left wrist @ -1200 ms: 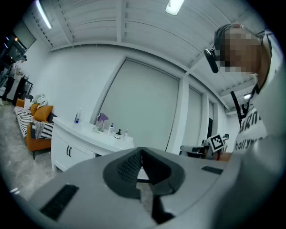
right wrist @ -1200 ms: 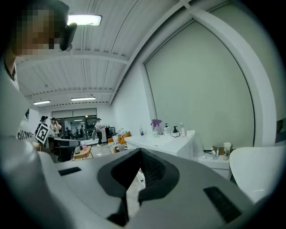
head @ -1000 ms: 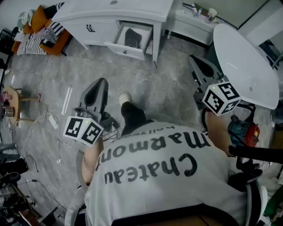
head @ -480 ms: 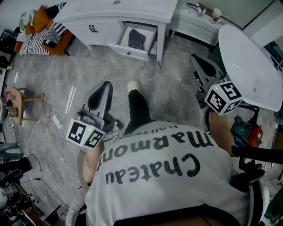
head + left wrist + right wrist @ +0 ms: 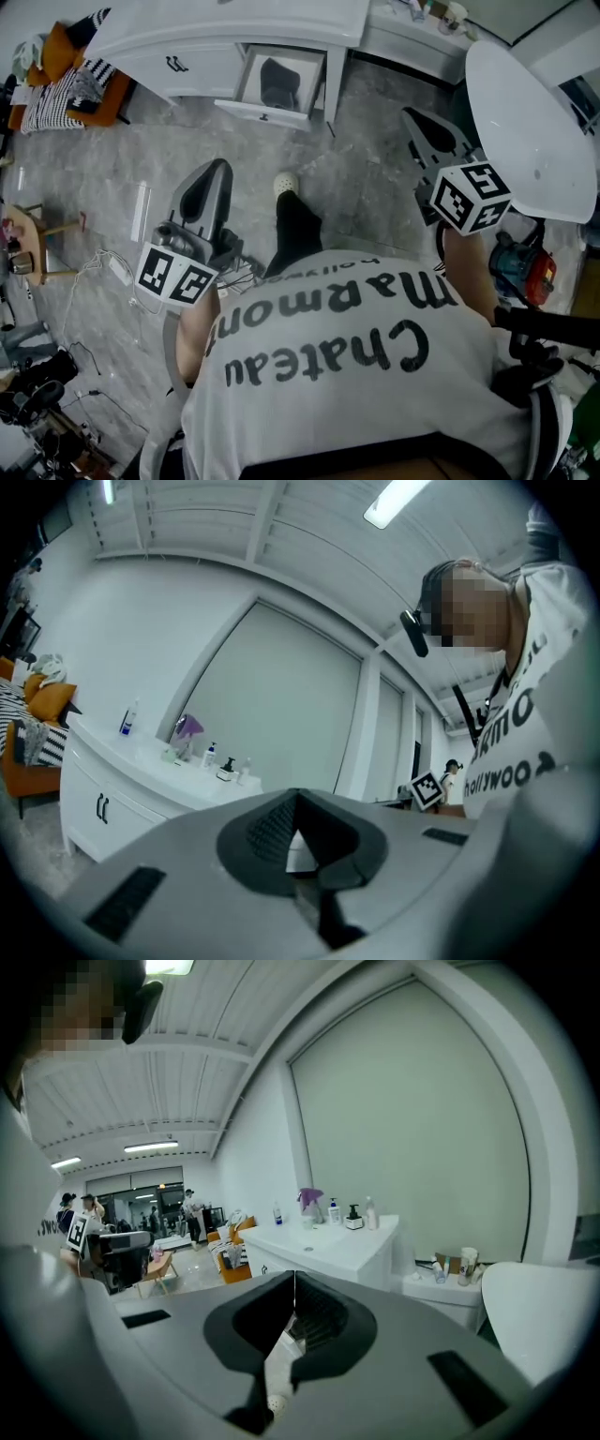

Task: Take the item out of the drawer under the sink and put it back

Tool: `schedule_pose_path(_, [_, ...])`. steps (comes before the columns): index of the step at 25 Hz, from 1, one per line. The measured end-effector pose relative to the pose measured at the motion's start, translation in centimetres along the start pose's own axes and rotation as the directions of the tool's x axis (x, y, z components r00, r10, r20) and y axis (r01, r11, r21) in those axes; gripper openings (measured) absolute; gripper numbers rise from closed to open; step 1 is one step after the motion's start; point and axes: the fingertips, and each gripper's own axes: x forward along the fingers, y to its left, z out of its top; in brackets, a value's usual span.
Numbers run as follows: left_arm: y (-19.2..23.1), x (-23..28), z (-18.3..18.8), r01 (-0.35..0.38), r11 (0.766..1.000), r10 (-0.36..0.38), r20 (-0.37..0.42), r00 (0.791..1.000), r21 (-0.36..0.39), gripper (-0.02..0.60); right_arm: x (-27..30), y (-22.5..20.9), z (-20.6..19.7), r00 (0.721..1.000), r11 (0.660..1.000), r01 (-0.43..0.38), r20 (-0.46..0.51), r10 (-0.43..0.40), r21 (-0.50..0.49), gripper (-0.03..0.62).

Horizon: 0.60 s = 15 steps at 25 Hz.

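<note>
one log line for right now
left gripper: shut, empty | right gripper: shut, empty | drawer: open | dark item: in drawer

It was a large open workroom dressed up as a home bathroom. A white sink cabinet with soap bottles stood on a grey marble-look floor. Loose cables trailed nearby, strip lights hung overhead, and people stood at far workstations.

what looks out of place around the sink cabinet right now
The drawer under the white sink cabinet stands pulled out, with a dark item lying inside it. Farther left, a white cable trails loose on the ground. Nothing looks spilled or broken.
</note>
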Motion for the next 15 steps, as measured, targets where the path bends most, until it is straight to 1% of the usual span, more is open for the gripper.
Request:
schedule_pose_path(3, [3.0, 1.9, 0.6, -0.005, 1.000, 0.005, 0.000, 1.000, 0.005, 0.009, 2.3, -1.2, 0.5, 1.000, 0.997, 0.024, 0.003, -0.025, 0.066, 0.011])
schedule_pose_path(5, [4.8, 3.5, 1.1, -0.001, 0.999, 0.002, -0.011, 1.000, 0.043, 0.009, 4.1, -2.1, 1.2, 0.999, 0.995, 0.041, 0.011, -0.043, 0.093, 0.012])
schedule_pose_path(7, [6.5, 5.2, 1.7, 0.016, 0.996, -0.013, -0.035, 0.999, 0.085, 0.009, 5.8, -2.9, 2.2, 0.998, 0.992, 0.062, 0.020, -0.064, 0.110, 0.011])
schedule_pose_path(10, [8.8, 7.6, 2.8, 0.057, 0.992, -0.050, -0.065, 0.997, 0.116, 0.009, 8.2, -3.3, 3.4, 0.995, 0.987, 0.084, 0.033, -0.089, 0.137, 0.011])
schedule_pose_path(15, [14.6, 12.3, 4.2, 0.117, 0.988, -0.107, -0.104, 0.989, 0.101, 0.009, 14.4, -4.8, 5.3, 0.991, 0.979, 0.120, 0.032, -0.128, 0.166, 0.011])
